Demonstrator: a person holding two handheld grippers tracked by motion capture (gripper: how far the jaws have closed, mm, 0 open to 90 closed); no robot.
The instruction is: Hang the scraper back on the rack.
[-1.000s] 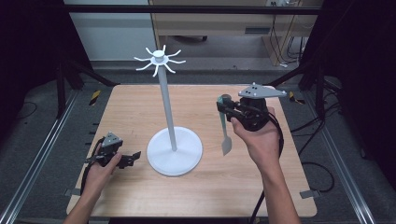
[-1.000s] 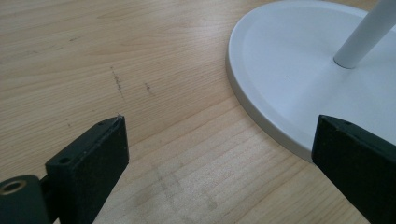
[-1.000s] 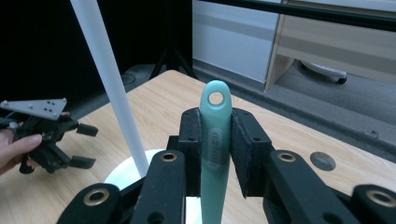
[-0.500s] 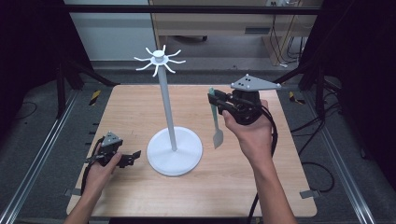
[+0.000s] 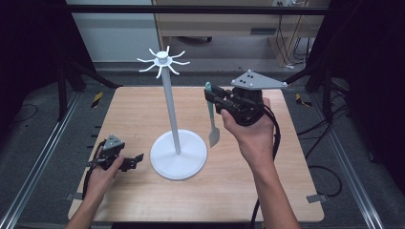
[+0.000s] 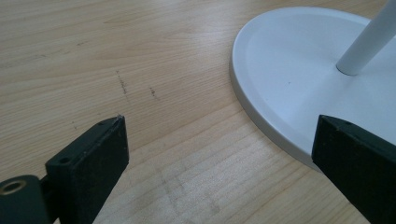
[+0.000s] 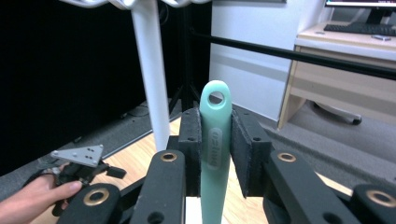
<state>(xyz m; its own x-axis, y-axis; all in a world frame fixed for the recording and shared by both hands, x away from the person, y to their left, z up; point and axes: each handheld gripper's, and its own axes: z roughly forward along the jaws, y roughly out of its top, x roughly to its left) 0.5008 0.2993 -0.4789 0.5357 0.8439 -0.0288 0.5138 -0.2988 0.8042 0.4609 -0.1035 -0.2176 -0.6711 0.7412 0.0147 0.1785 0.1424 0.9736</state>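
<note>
High view gives me the right gripper raised over the table, its fingers pinching a mint-green spatula near the handle's top; the grey blade hangs straight down below them, off the wood. Right gripper view confirms it: both pads press the handle, and its hanging hole stands just above the fingertips. Beyond them rises the white rack's pole. My left gripper rests low, fingers spread with nothing between, the rack's base just beside one fingertip.
</note>
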